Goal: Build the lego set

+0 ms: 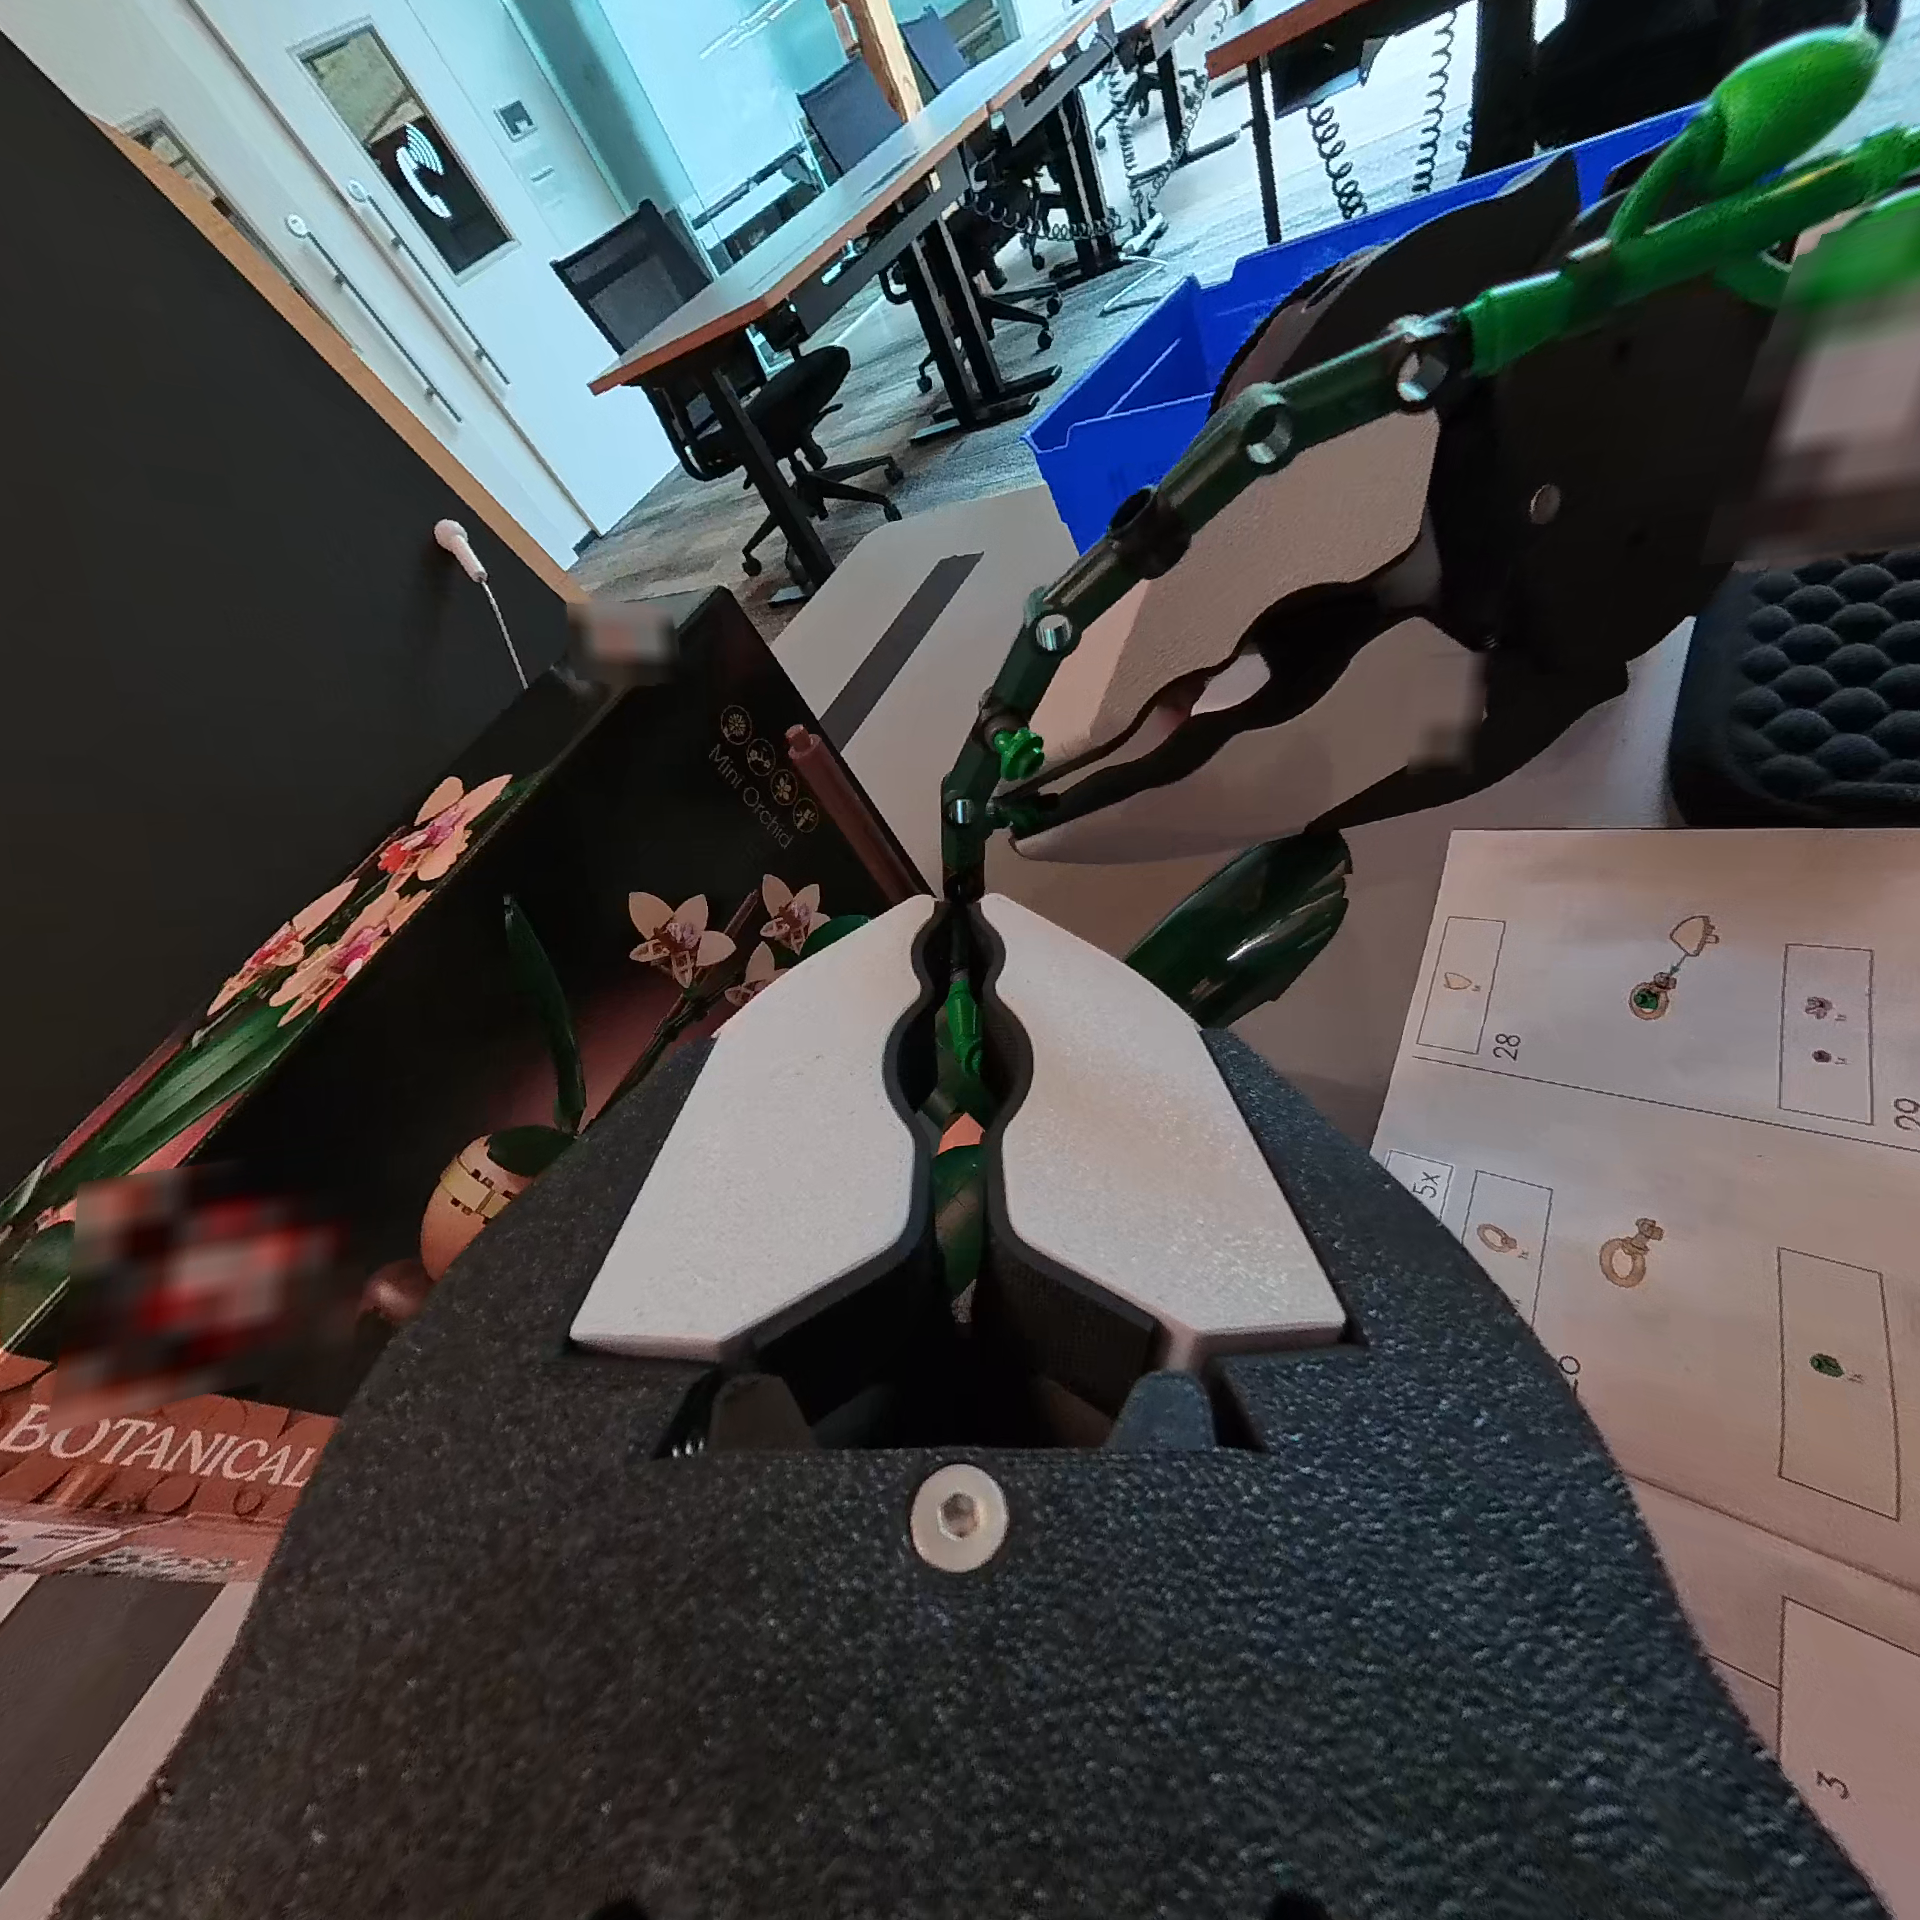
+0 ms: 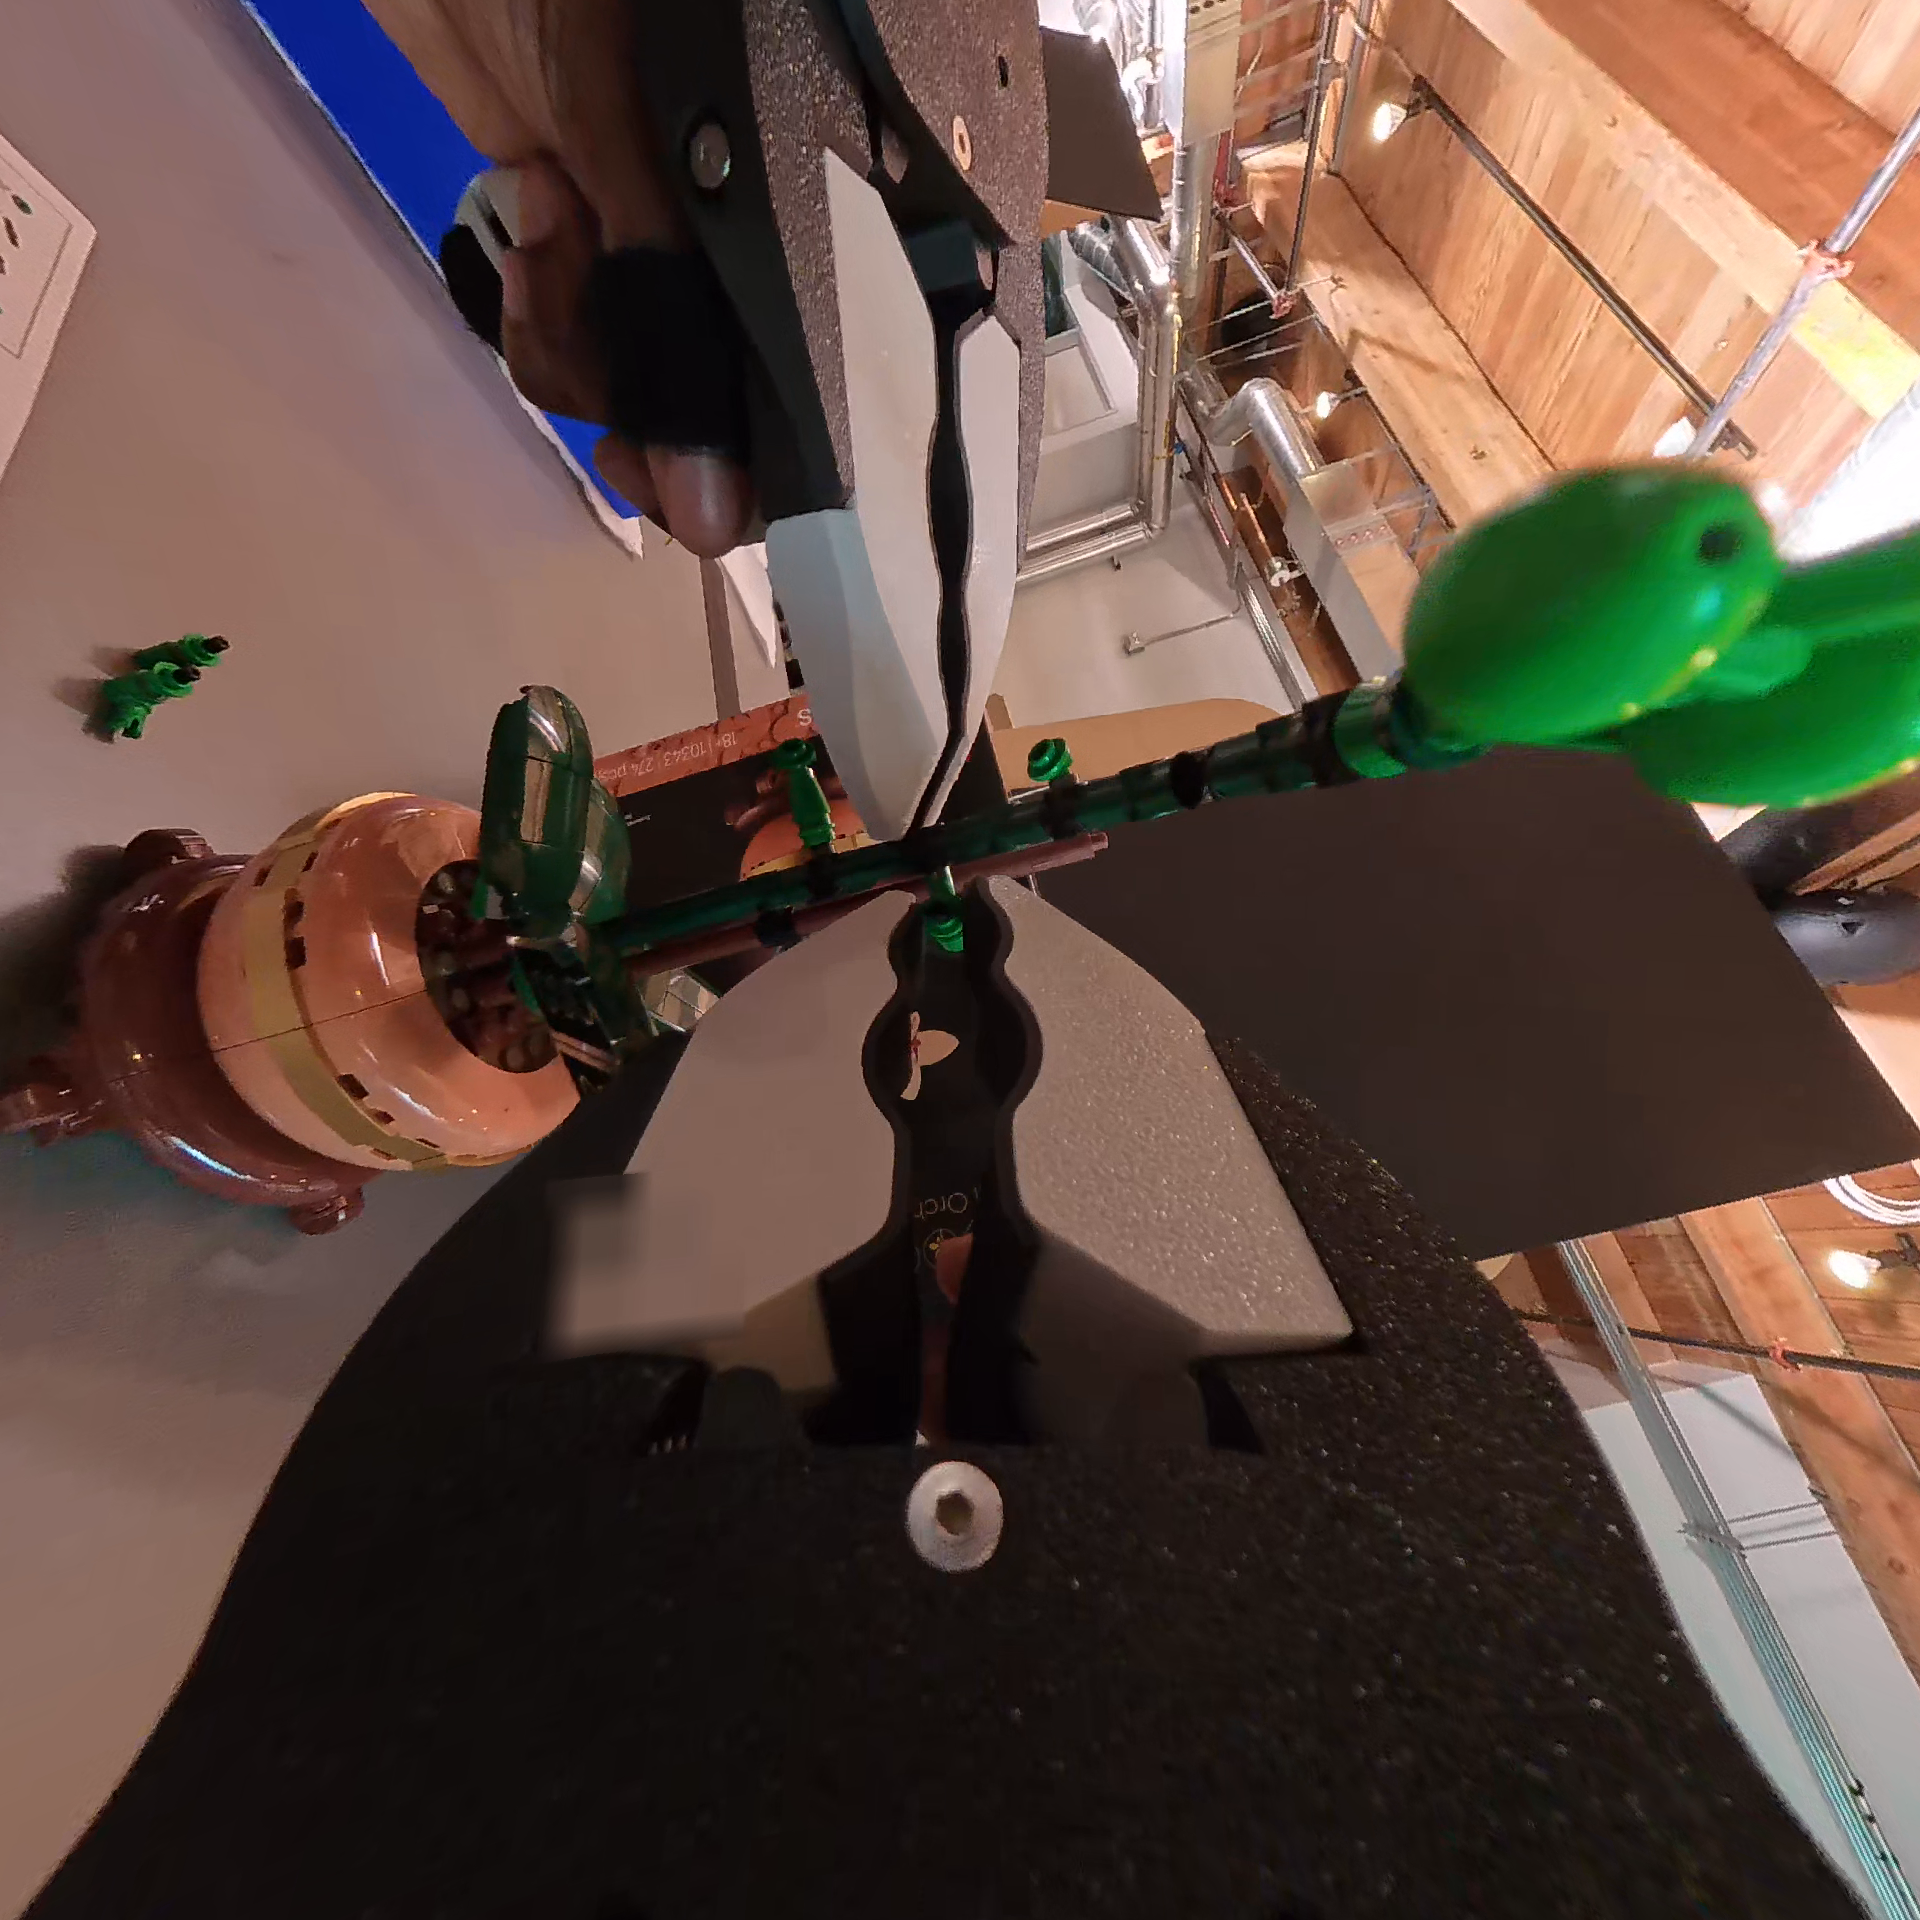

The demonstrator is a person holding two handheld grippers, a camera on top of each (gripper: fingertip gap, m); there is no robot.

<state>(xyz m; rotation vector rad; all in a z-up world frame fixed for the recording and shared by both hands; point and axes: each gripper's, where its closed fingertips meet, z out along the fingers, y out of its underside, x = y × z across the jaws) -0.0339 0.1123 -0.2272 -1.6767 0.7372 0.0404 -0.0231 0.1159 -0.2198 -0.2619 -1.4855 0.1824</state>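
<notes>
Bracing the stem (image 2: 862,868) in my closed left gripper (image 1: 961,914), I keep the right gripper (image 2: 940,914) pinched on the small green connector (image 2: 943,925), pressing squarely into the stem.

You have a dark green stem (image 2: 1122,795) with bright green buds (image 2: 1590,623) at its tip, beside a brown rod (image 2: 997,857). The pot (image 2: 312,997) is pale pink with a gold band, on a dark brown base. Both grippers are speckled black with pale grey fingers (image 1: 790,1132). The counter (image 2: 260,468) is light grey; the bin (image 1: 1143,426) is blue. The box (image 1: 343,935) is black, printed with pink-and-white orchids.
</notes>
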